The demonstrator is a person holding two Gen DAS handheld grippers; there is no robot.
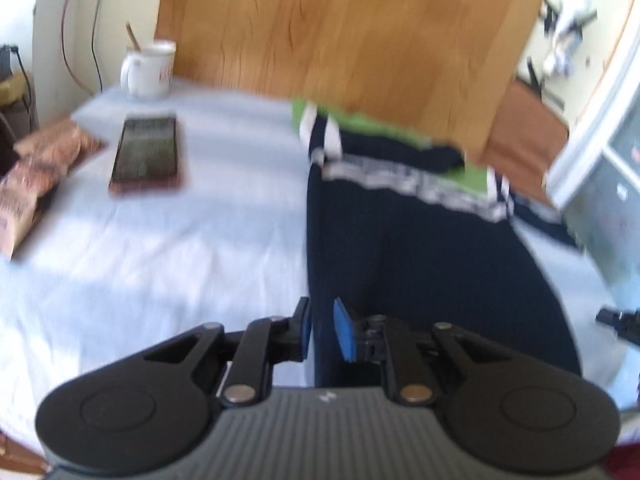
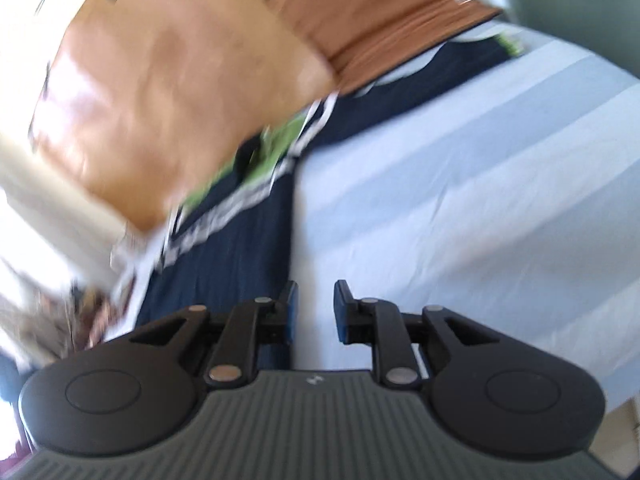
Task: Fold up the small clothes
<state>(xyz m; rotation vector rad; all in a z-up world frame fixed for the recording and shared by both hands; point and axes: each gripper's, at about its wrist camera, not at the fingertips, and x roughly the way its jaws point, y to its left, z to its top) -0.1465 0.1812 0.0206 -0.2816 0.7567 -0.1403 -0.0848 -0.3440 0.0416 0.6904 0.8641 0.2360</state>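
The navy garment [image 1: 420, 248] lies flat on the pale blue sheet [image 1: 180, 240], its long axis running away from both cameras toward the wooden board [image 1: 340, 32]. The left gripper [image 1: 322, 330] straddles its near left edge, fingers slightly apart and not clamped; the right gripper [image 2: 314, 312], open and empty, hangs just beside its right edge. Left looks nearer. A phone [image 1: 146, 152] and mug [image 1: 150, 68] sit well apart, left.

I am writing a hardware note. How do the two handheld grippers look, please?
Both the left gripper and the right gripper look alike: black linkage arms with silver rivets, round black side housings, a ribbed grey body with a small white logo, and blue pads on the fingers.
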